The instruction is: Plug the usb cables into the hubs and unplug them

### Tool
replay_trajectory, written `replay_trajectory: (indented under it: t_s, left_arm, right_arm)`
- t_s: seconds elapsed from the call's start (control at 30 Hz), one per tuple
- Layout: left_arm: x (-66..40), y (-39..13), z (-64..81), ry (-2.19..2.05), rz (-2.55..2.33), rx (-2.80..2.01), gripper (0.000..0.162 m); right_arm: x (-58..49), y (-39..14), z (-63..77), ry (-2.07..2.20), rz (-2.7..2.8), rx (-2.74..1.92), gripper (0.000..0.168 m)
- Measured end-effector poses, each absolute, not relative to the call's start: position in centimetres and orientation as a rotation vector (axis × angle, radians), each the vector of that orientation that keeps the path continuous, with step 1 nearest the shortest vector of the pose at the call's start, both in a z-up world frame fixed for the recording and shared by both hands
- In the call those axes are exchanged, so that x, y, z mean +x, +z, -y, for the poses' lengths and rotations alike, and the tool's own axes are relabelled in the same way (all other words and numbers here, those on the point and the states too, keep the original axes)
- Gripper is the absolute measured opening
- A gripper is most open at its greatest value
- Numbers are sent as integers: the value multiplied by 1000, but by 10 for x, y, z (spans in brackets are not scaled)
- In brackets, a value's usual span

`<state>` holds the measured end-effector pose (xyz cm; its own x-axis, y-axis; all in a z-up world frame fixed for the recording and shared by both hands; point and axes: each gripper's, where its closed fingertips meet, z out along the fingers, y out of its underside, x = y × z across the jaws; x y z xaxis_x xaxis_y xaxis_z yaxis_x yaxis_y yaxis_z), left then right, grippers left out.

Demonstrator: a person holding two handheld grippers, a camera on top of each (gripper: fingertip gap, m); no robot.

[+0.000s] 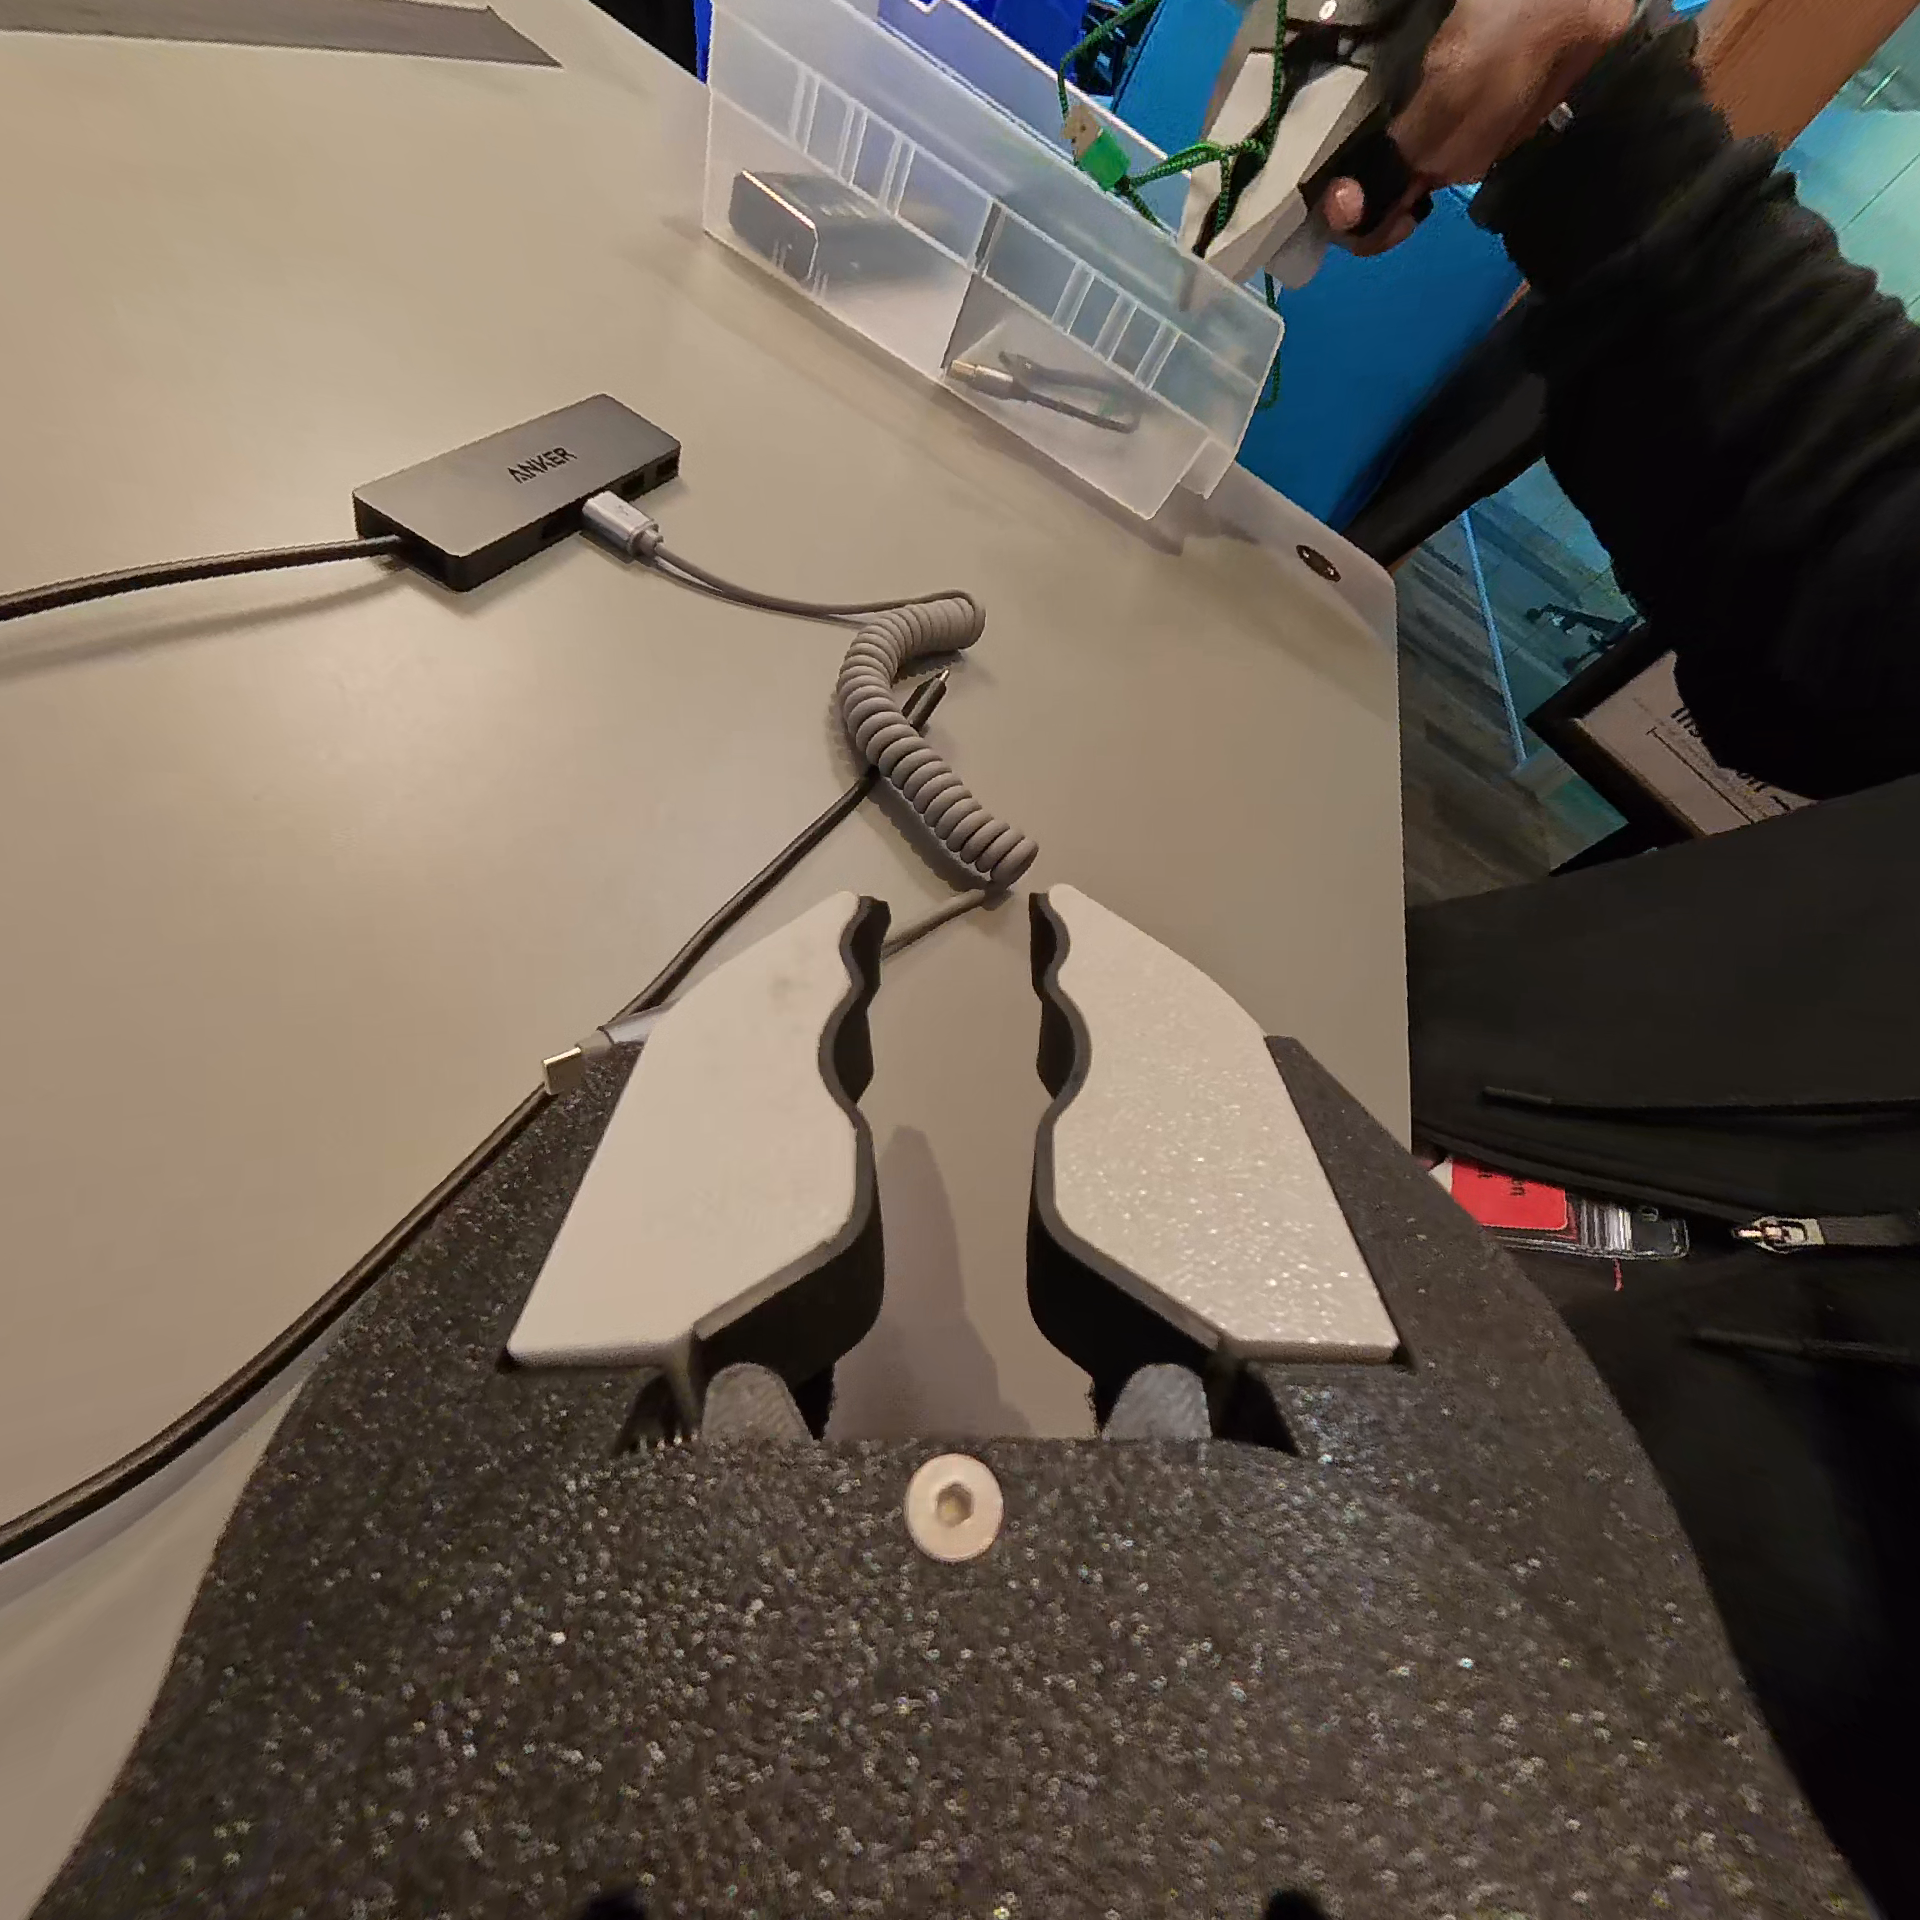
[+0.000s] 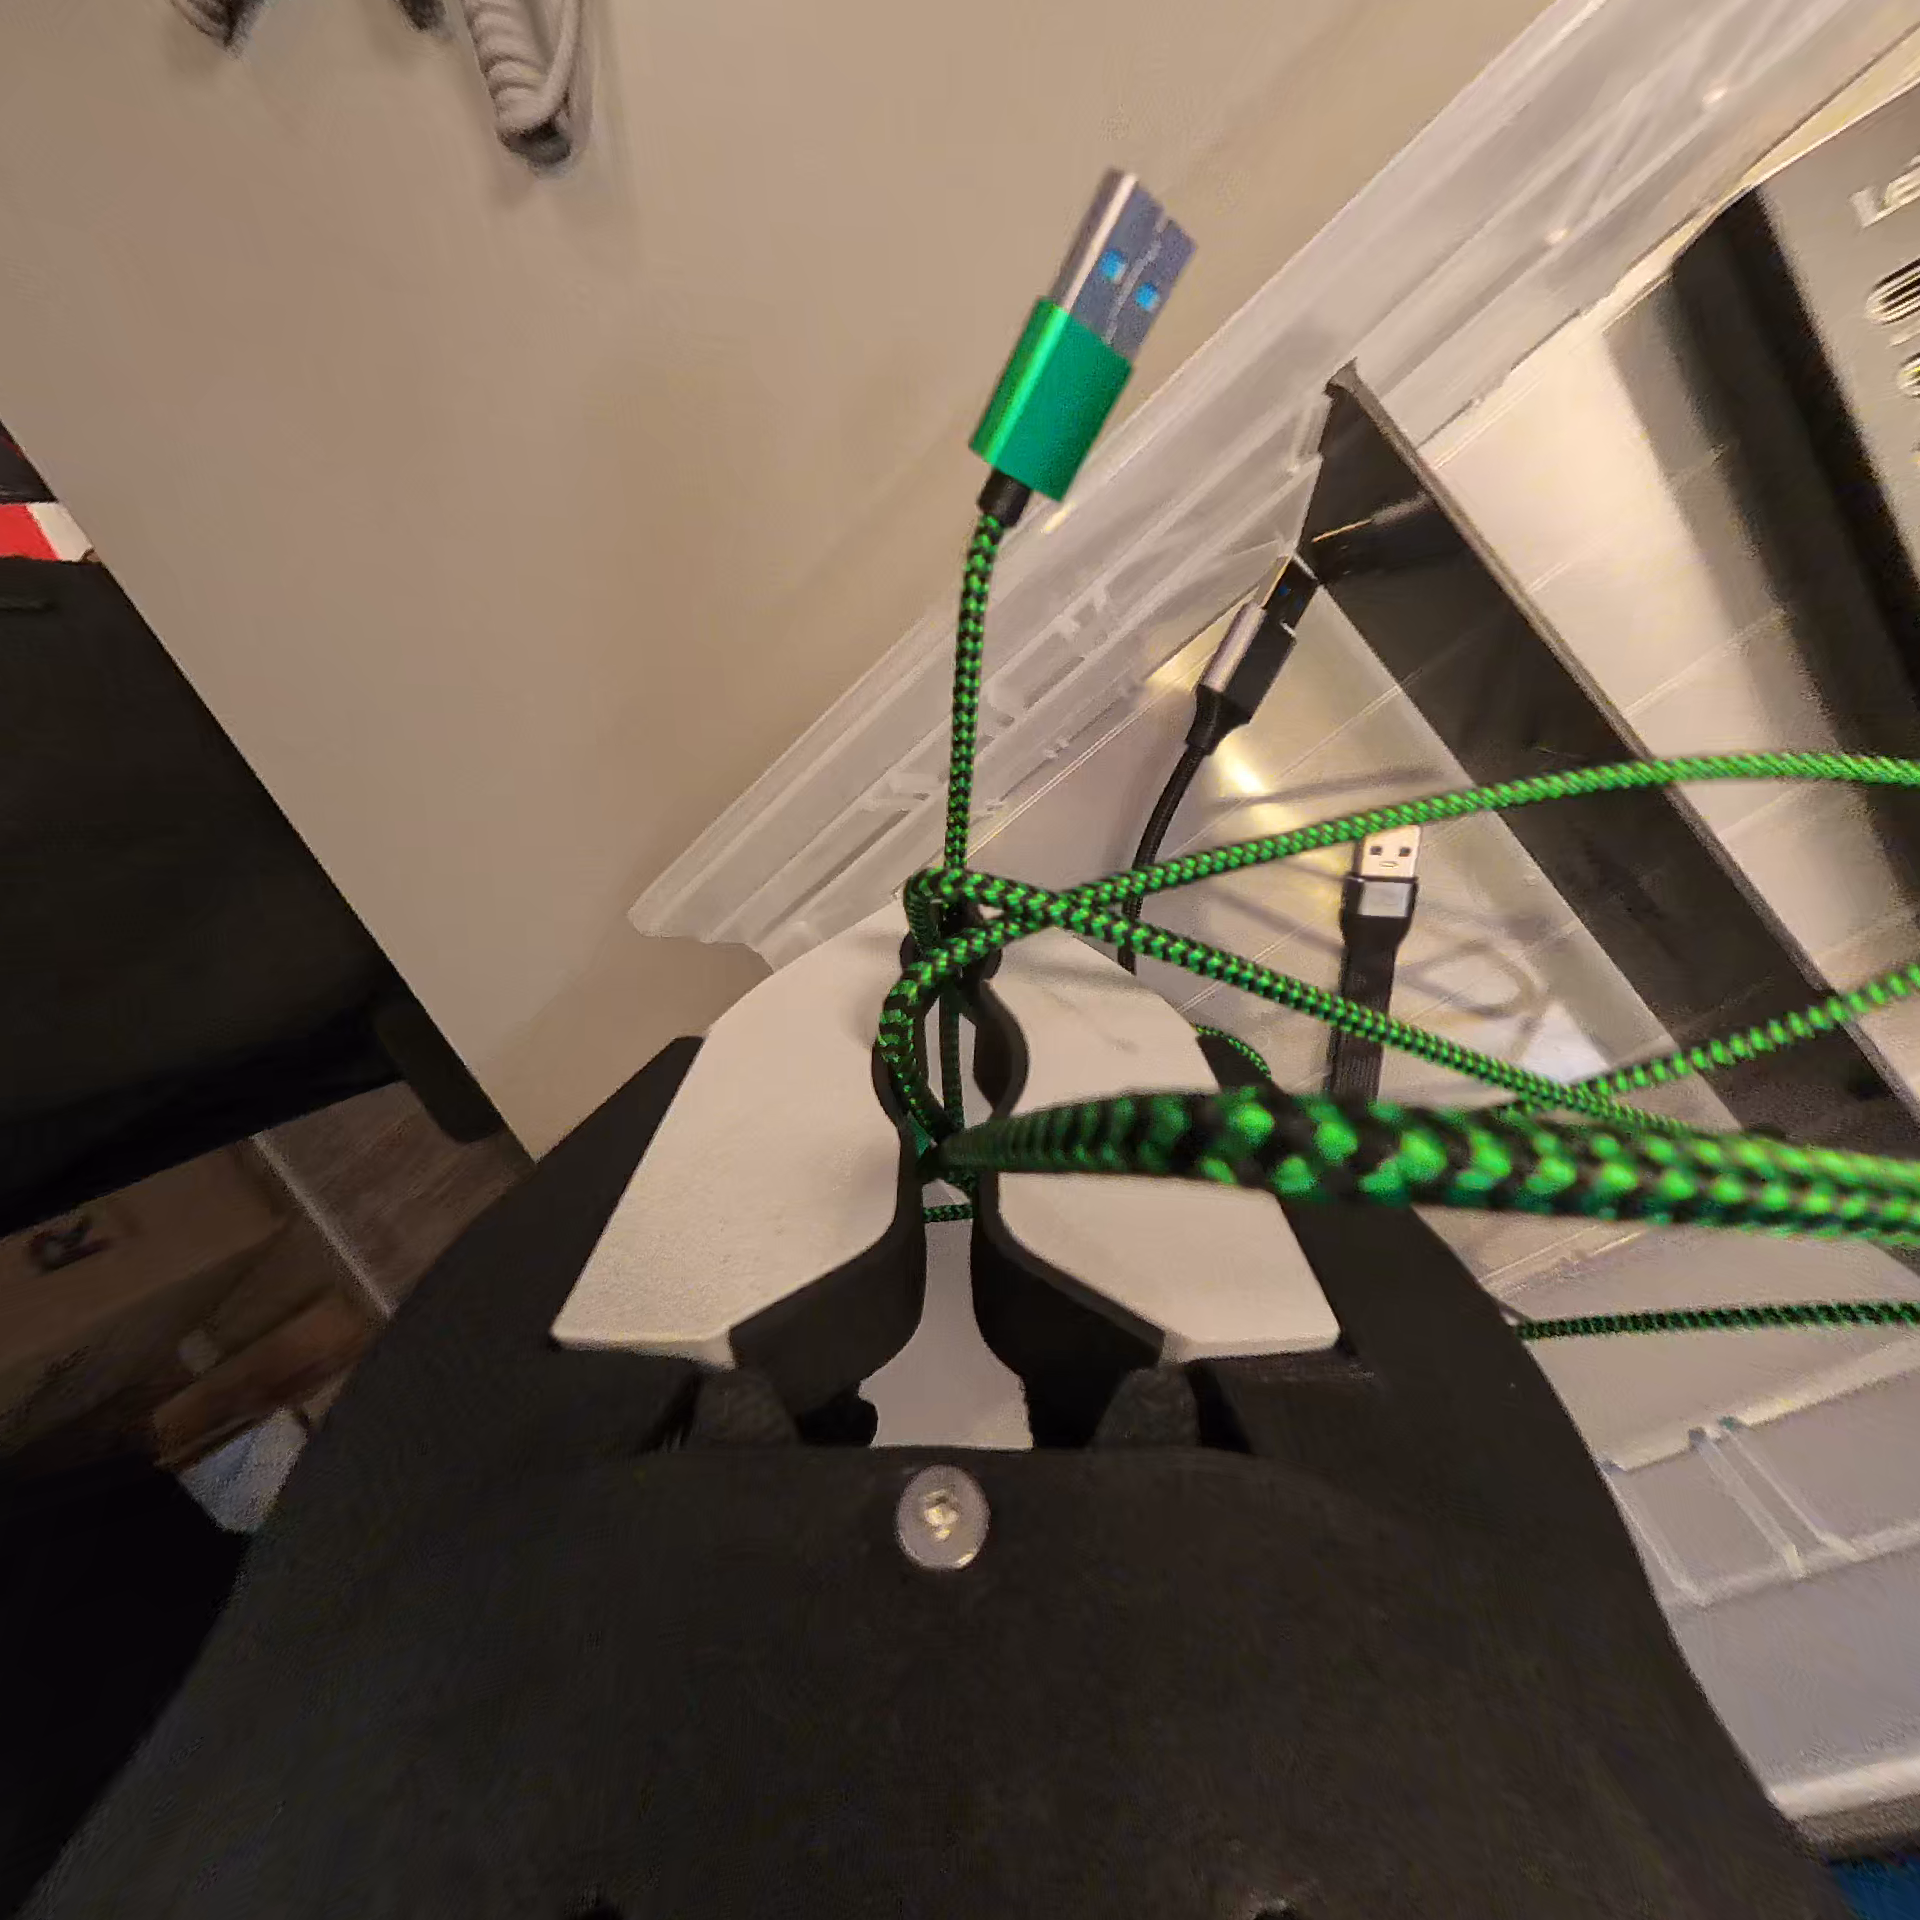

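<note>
A black USB hub (image 1: 516, 488) lies on the grey table, with a grey coiled cable (image 1: 914, 727) plugged into its side by a silver plug (image 1: 620, 525). That cable's free silver plug (image 1: 566, 1067) lies just left of my left gripper (image 1: 956, 914), which is open and empty, low over the table. My right gripper (image 2: 951, 935) is shut on a green braided cable (image 2: 961, 727), held above the clear organiser box (image 1: 1039, 270). The cable's green USB-A plug (image 2: 1081, 343) sticks out past the fingertips. The right gripper (image 1: 1262, 156) shows in the left wrist view too.
The clear organiser box (image 2: 1195, 540) holds a black hub or charger (image 1: 800, 223), a short black cable (image 1: 1049, 390) and a flat black cable with a USB plug (image 2: 1377, 935). A black braided cable (image 1: 312, 1320) runs across the table. A person in black stands at the right table edge. The grippers' ends are close to 40 centimeters from one another.
</note>
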<state>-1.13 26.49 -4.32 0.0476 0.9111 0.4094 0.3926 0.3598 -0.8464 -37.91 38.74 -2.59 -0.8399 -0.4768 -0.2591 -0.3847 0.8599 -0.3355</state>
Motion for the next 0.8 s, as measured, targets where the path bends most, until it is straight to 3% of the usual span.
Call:
replay_trajectory:
  t_s: [0.13, 0.3, 0.43, 0.63, 0.8]
  left_arm:
    - [-11, -43, -266, 601, 1541, -1222, 28]
    - [-9, -45, -266, 605, 1546, -1236, 28]
    - [-9, -45, -266, 608, 1549, -1241, 28]
    - [-9, -45, -266, 616, 1552, -1241, 28]
    - [-11, -46, -267, 609, 1553, -1248, 28]
  right_arm:
    - [-393, -44, -384, -237, -2796, -635, 6]
    - [-412, -57, -385, -92, -2953, -670, 50]
    - [-416, -45, -393, -54, -2995, -725, 58]
    - [-421, -26, -407, -64, -3055, -730, 51]
    - [-421, -33, -416, -40, -3102, -753, 12]
